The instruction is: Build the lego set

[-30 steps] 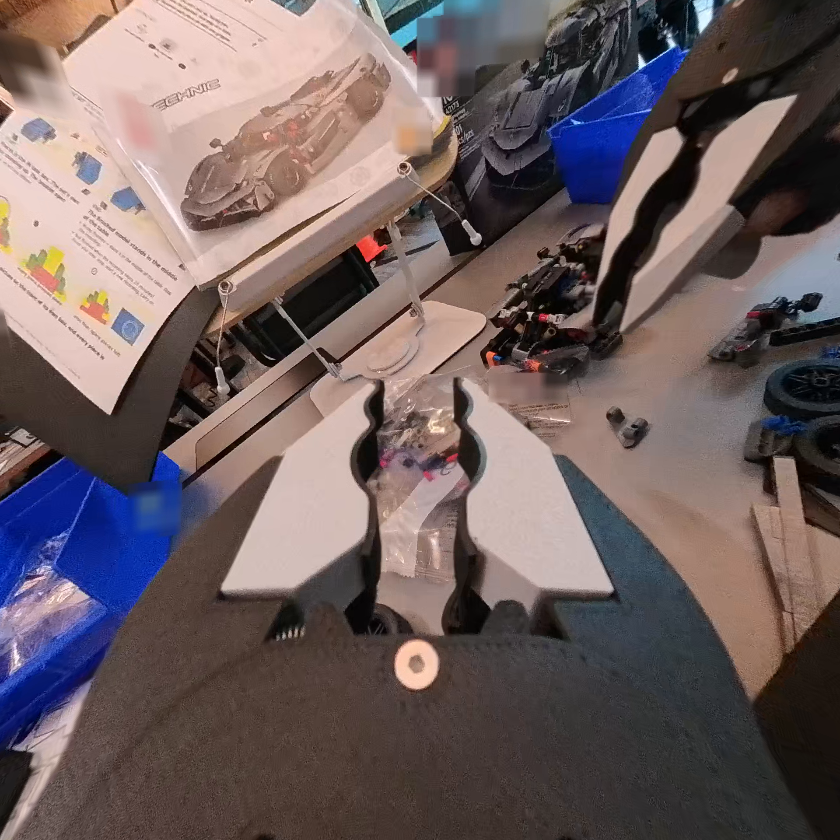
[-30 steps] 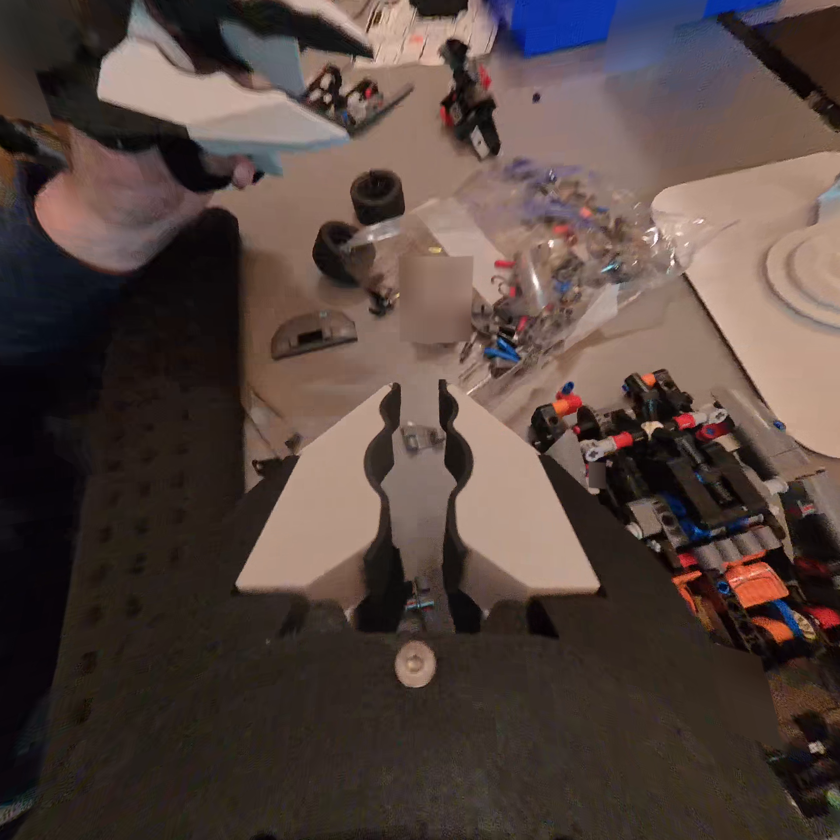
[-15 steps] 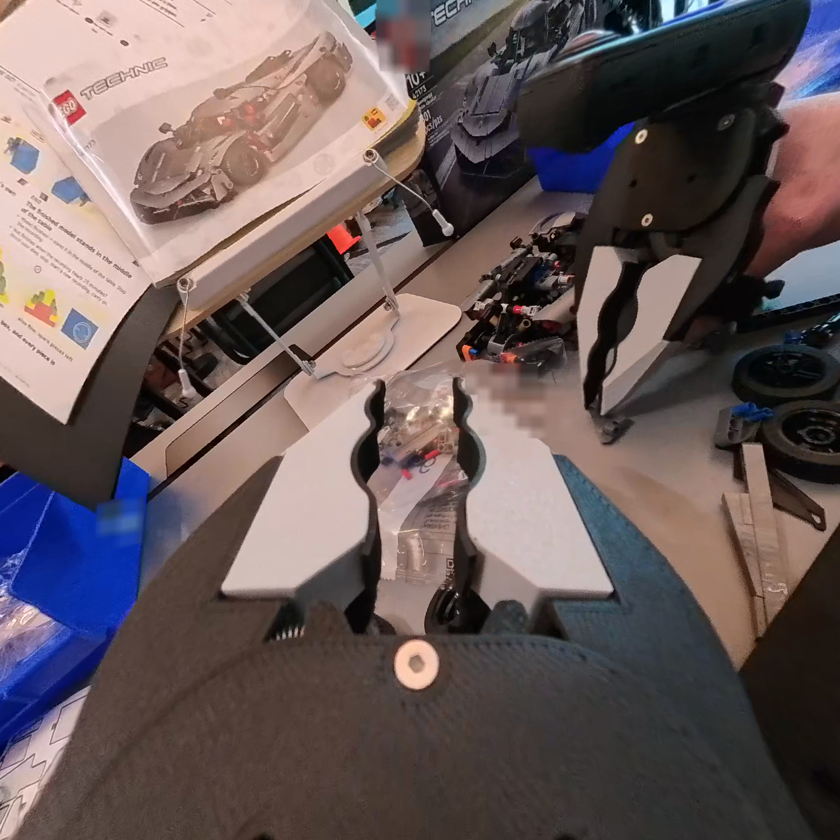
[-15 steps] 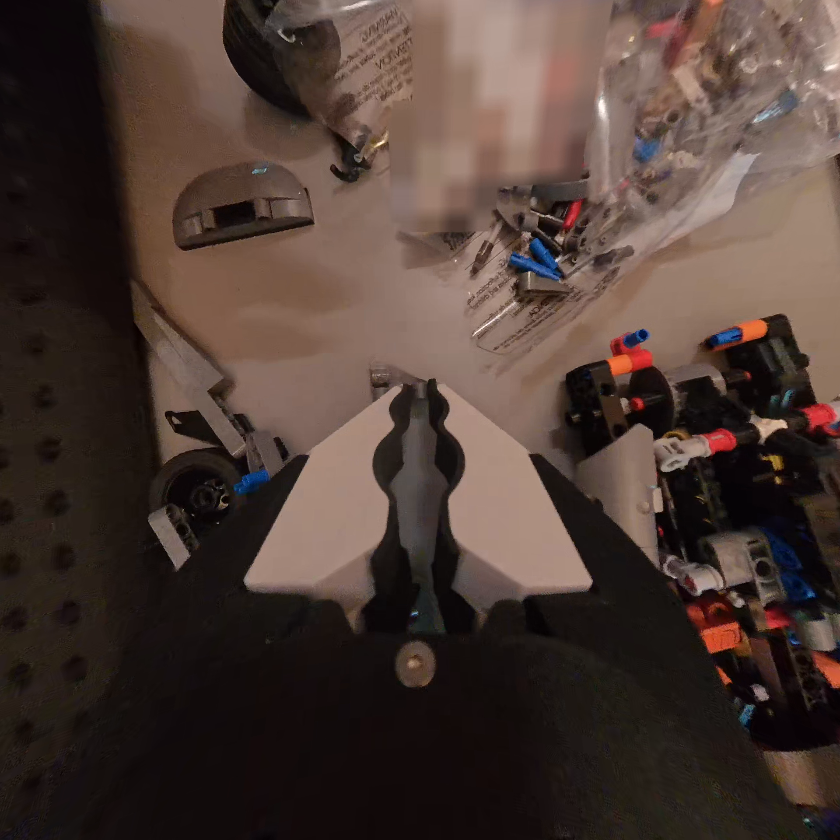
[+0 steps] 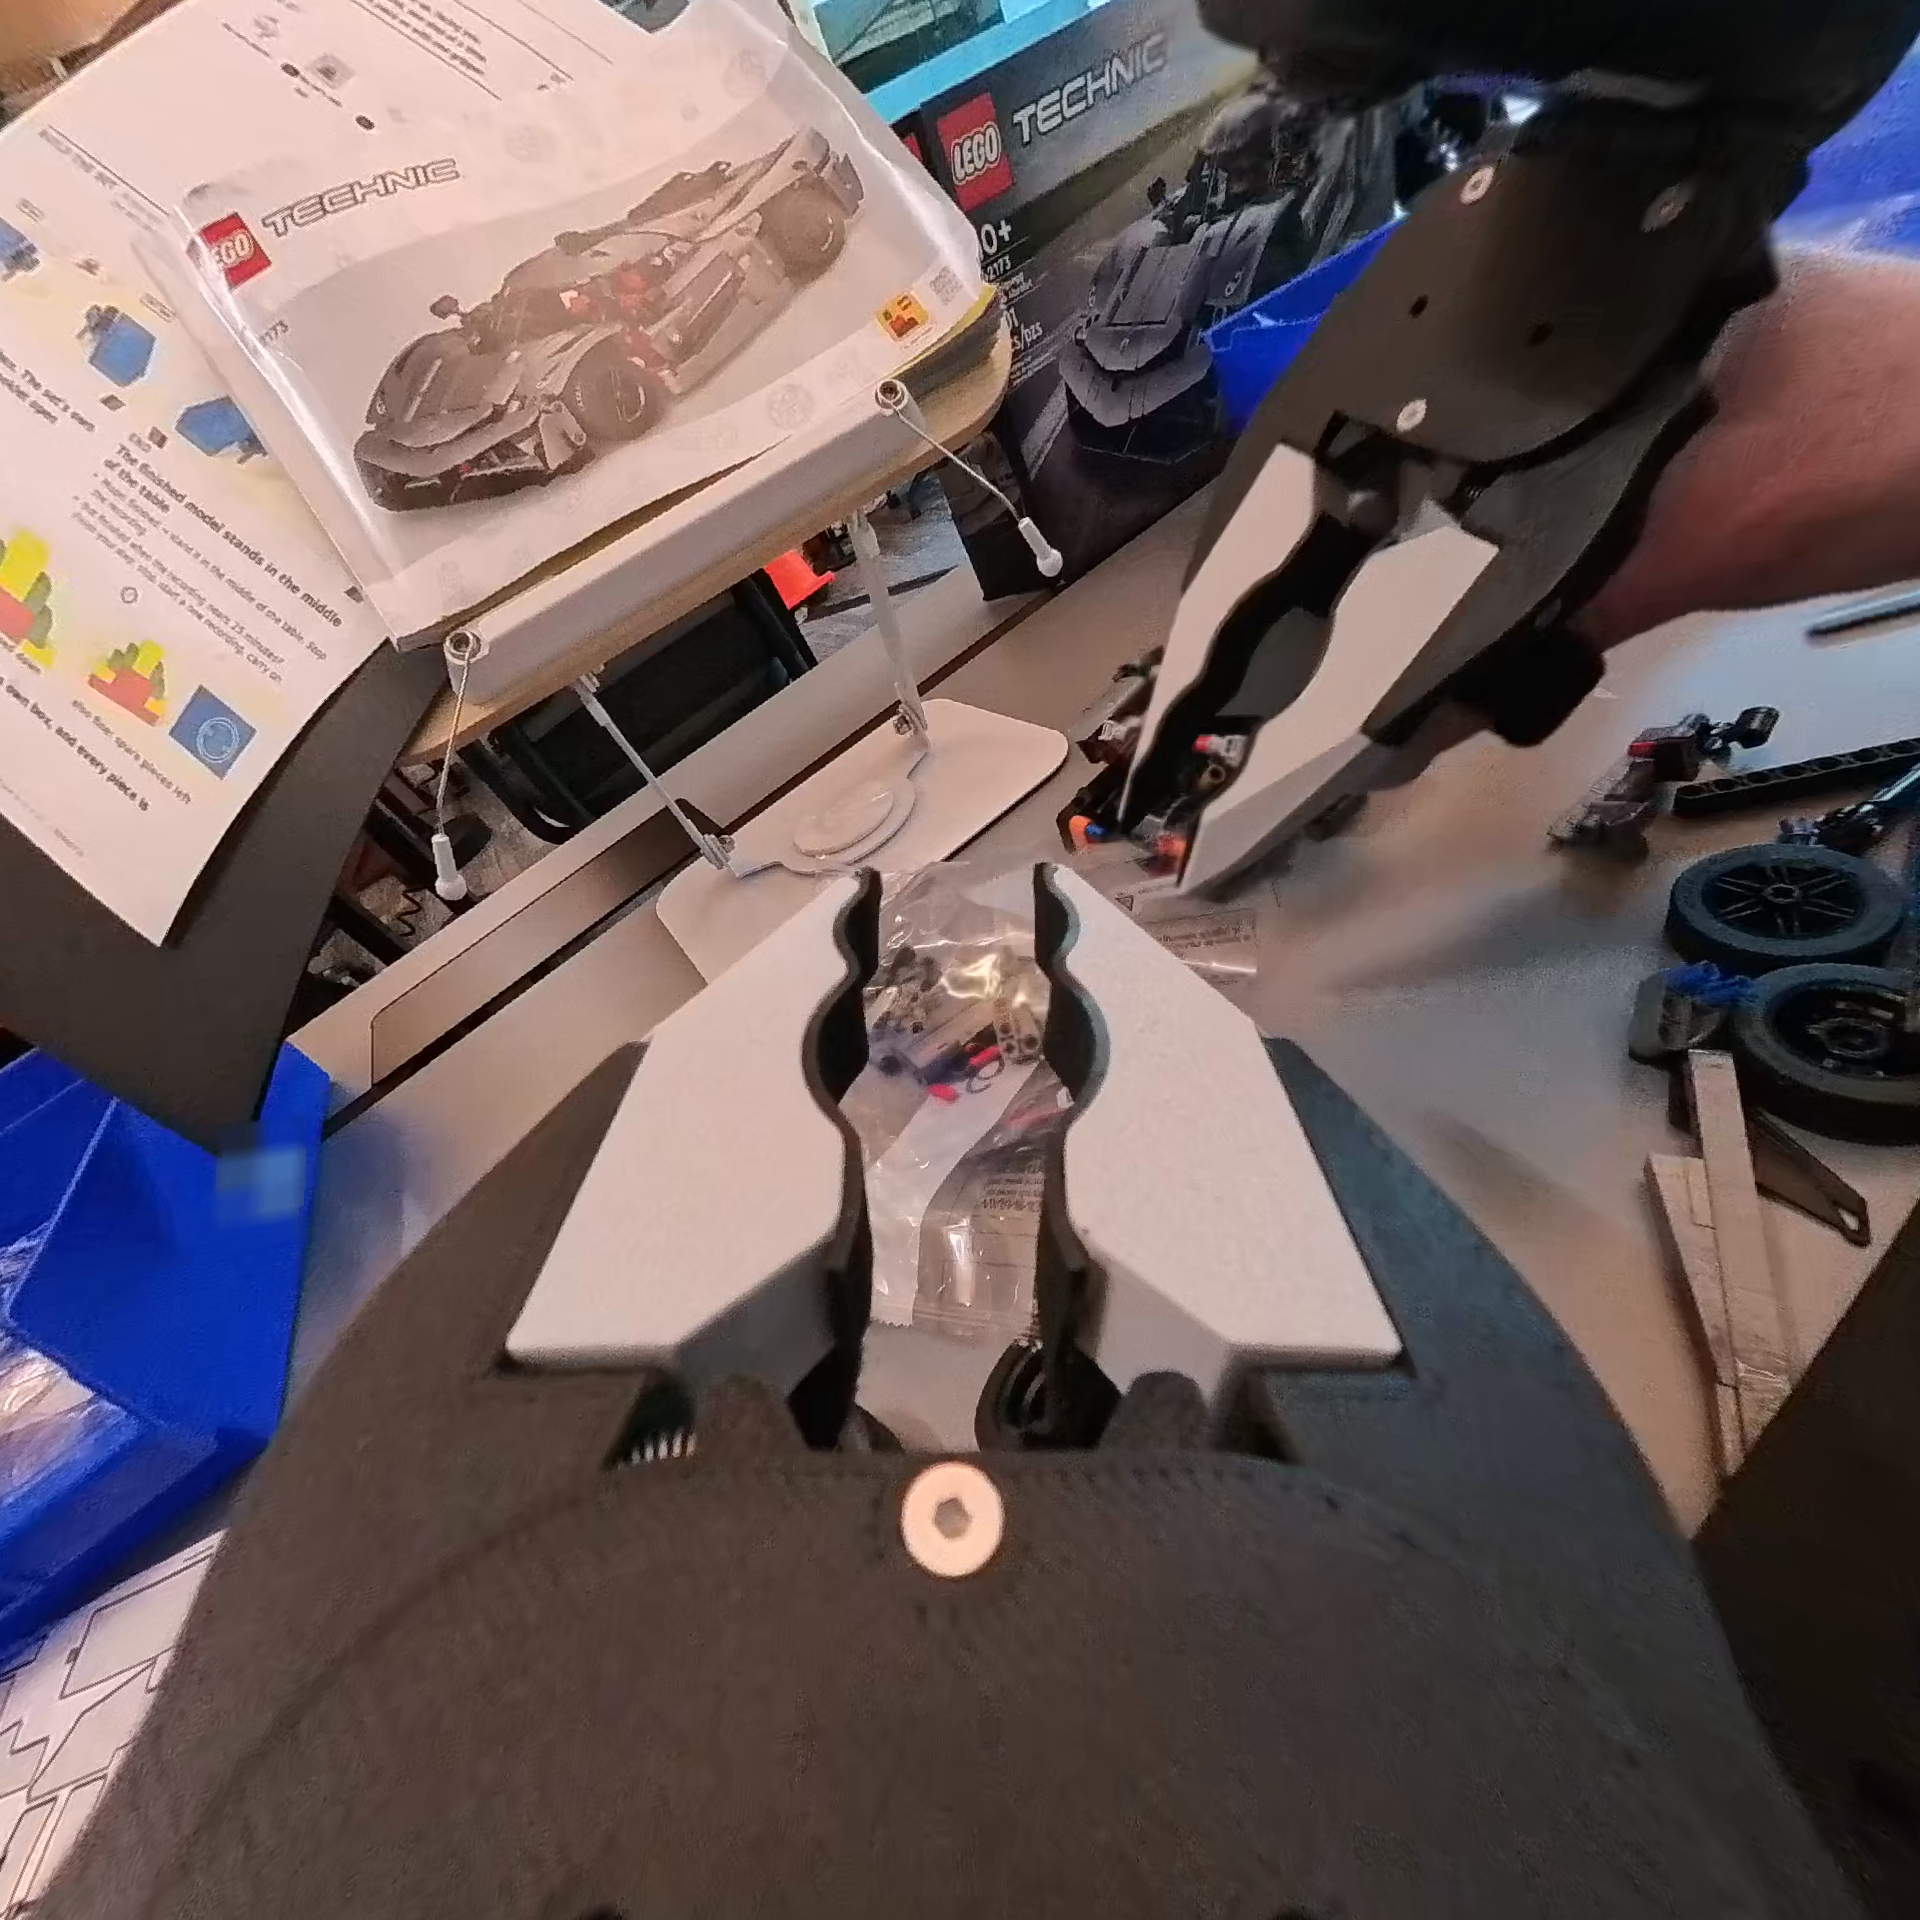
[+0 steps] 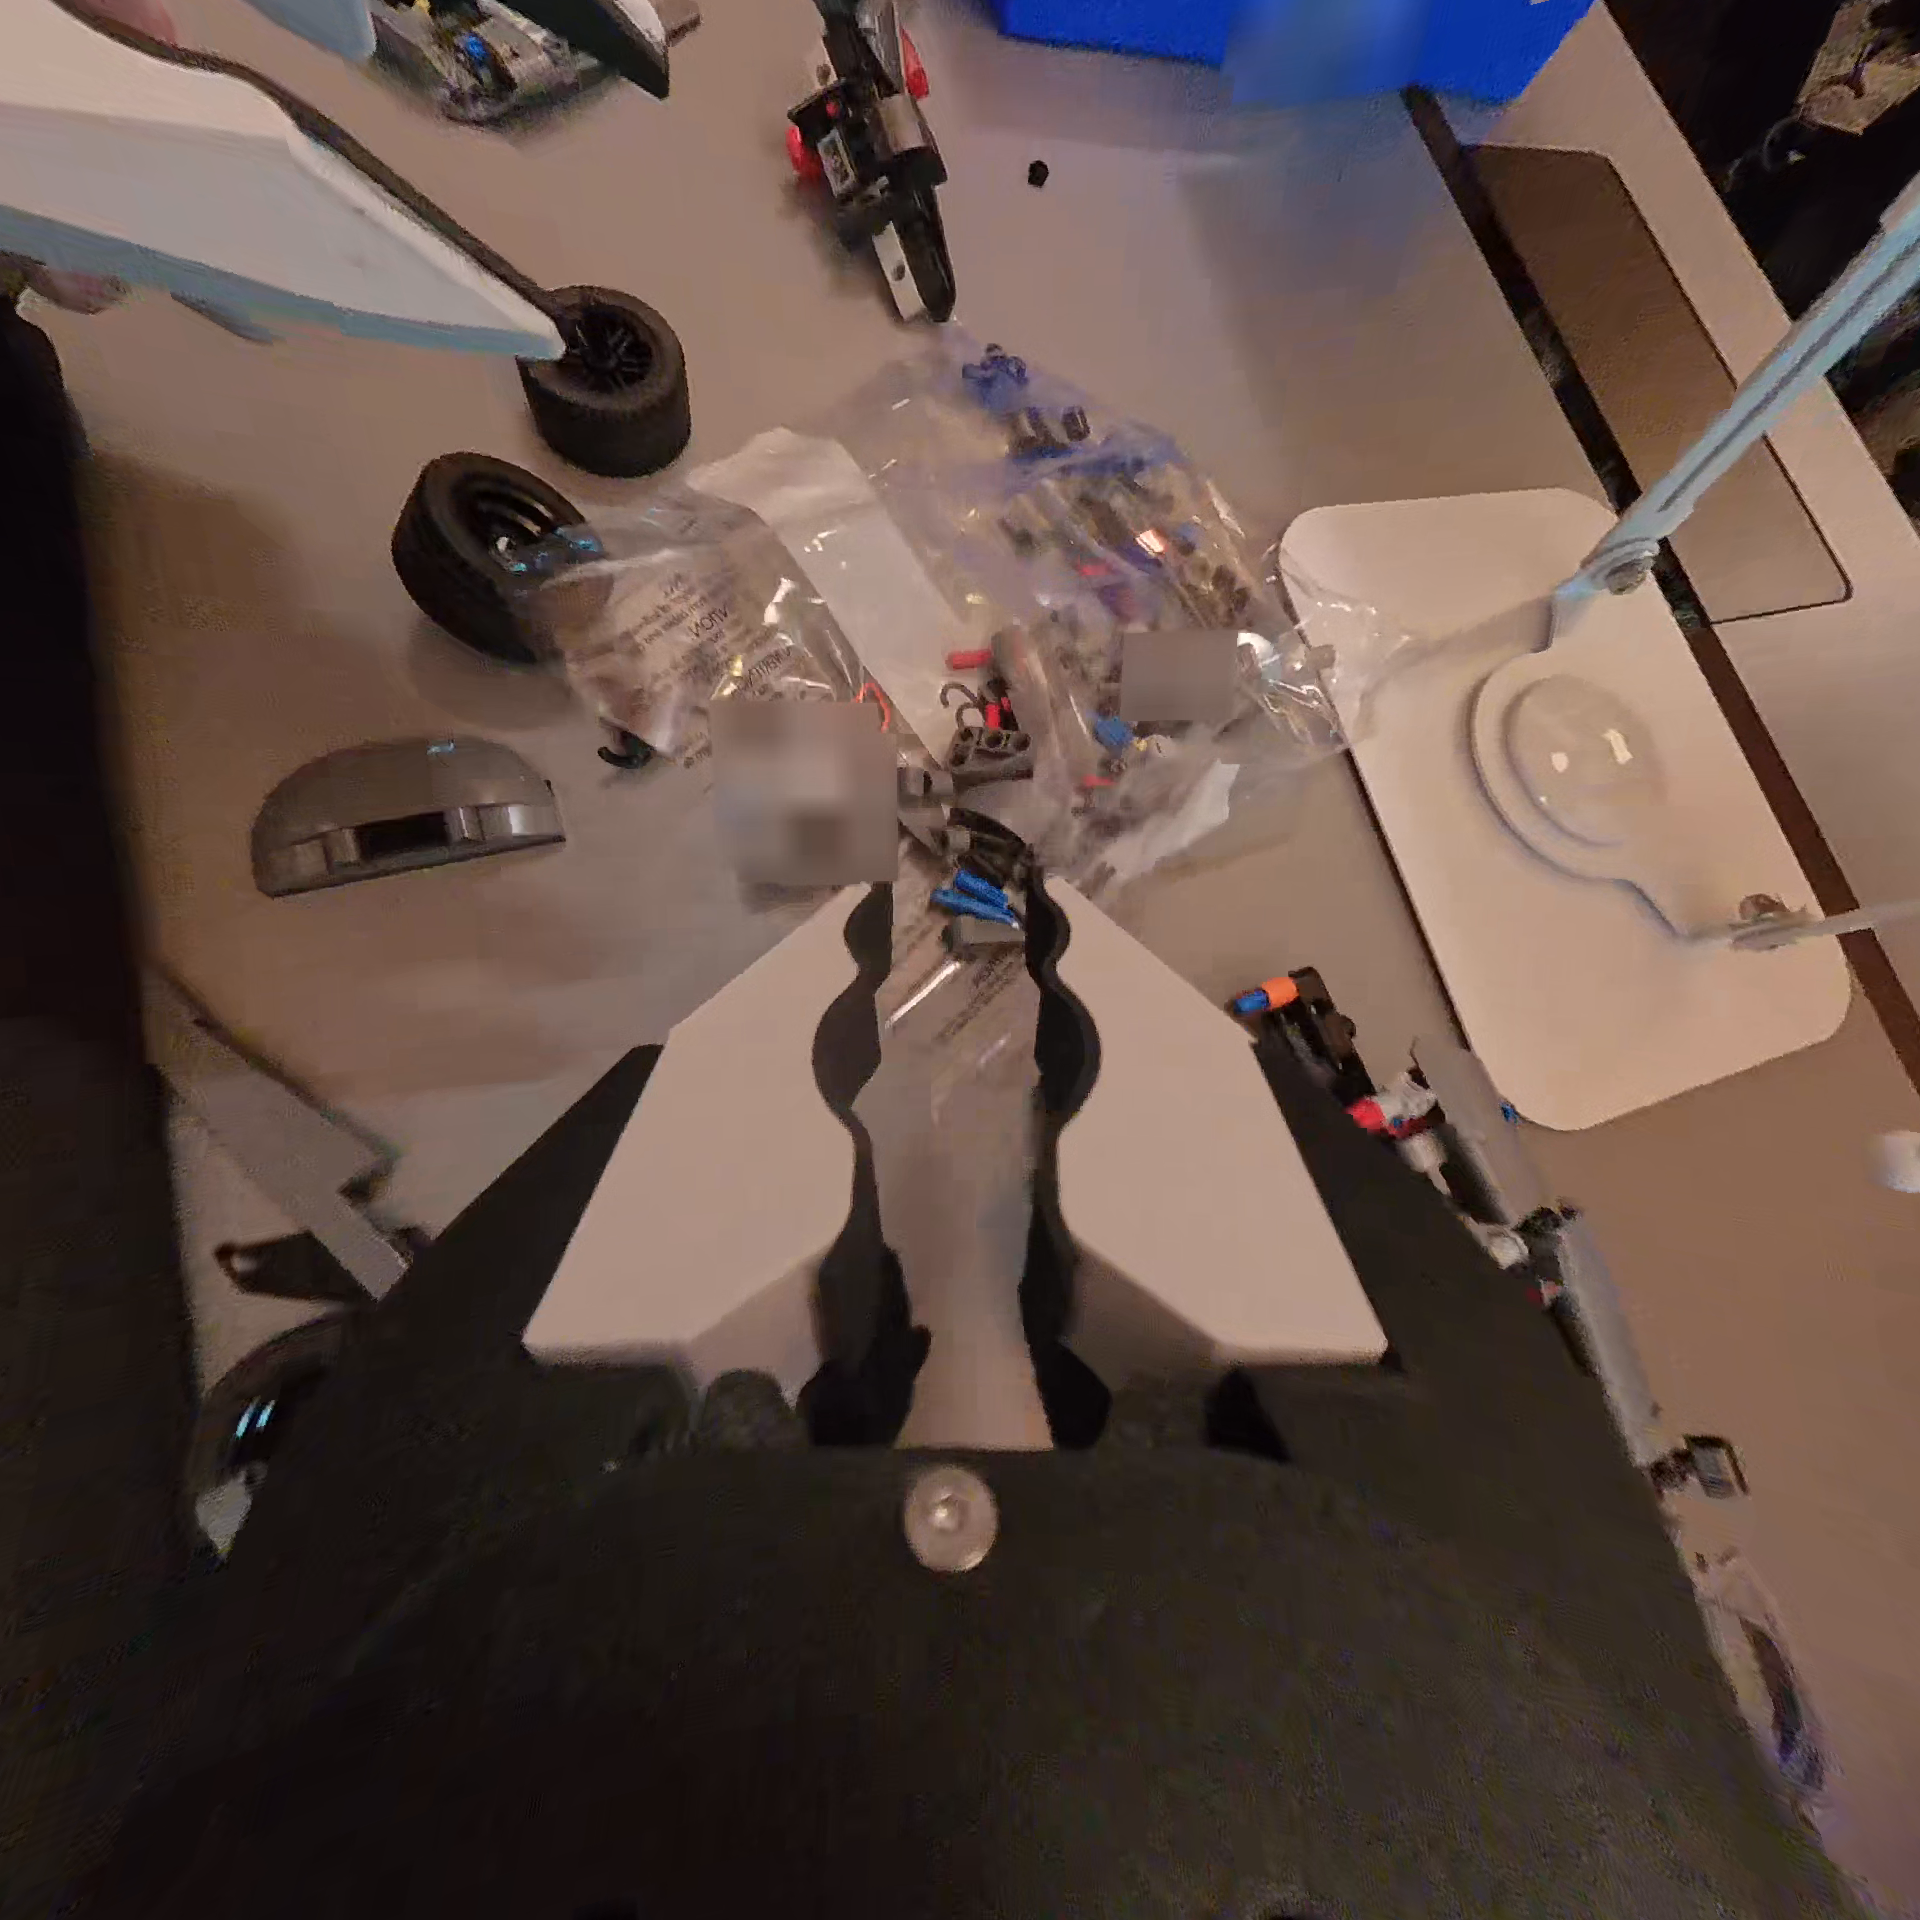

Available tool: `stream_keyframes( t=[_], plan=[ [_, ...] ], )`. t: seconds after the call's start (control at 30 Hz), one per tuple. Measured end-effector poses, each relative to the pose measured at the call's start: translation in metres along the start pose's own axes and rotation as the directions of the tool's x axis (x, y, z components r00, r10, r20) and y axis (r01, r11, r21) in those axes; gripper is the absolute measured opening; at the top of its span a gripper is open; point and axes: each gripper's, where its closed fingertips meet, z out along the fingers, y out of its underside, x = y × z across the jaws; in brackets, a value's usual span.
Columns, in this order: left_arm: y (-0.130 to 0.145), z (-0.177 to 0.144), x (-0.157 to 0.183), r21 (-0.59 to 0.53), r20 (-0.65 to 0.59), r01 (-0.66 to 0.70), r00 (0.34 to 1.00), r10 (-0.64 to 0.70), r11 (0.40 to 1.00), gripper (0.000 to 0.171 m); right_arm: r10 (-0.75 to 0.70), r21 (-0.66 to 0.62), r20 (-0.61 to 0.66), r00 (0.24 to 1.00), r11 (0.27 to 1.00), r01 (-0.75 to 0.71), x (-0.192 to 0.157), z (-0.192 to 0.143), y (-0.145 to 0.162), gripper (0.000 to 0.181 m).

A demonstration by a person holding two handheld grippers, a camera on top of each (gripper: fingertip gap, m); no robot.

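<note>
Both claws are held spread and empty: the left claw (image 5: 951, 904) is poised above the clear bag of small parts (image 5: 961, 1049) on the tabletop (image 5: 1455, 1039), and the right claw (image 6: 956, 914) hangs over that bag's open end (image 6: 977, 904), with the partly built car chassis (image 6: 1403, 1122) just beside it. If the thin plastic is pinched instead of a single piece, the bag is likely to be dragged and pins spilled across the tabletop. The loose wheels (image 6: 608, 390) nearby could also be knocked and sent rolling.
</note>
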Motion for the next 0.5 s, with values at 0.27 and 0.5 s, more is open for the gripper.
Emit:
stream_keyframes(
  t=[0.27,0.5],
  plan=[
    [-0.003,0.001,0.004,0.009,-0.02,0.004,1.0,-0.004,1.0,0.027,0.018,-0.227,0.418,0.908,0.97,0.085,-0.07,-0.043,0.073,0.034],
    [-0.001,0.003,0.011,0.001,-0.052,0.0,0.999,0.0,1.0,0.027,0.012,-0.188,0.551,0.834,0.976,0.111,-0.098,-0.038,0.077,0.0]
  ],
)
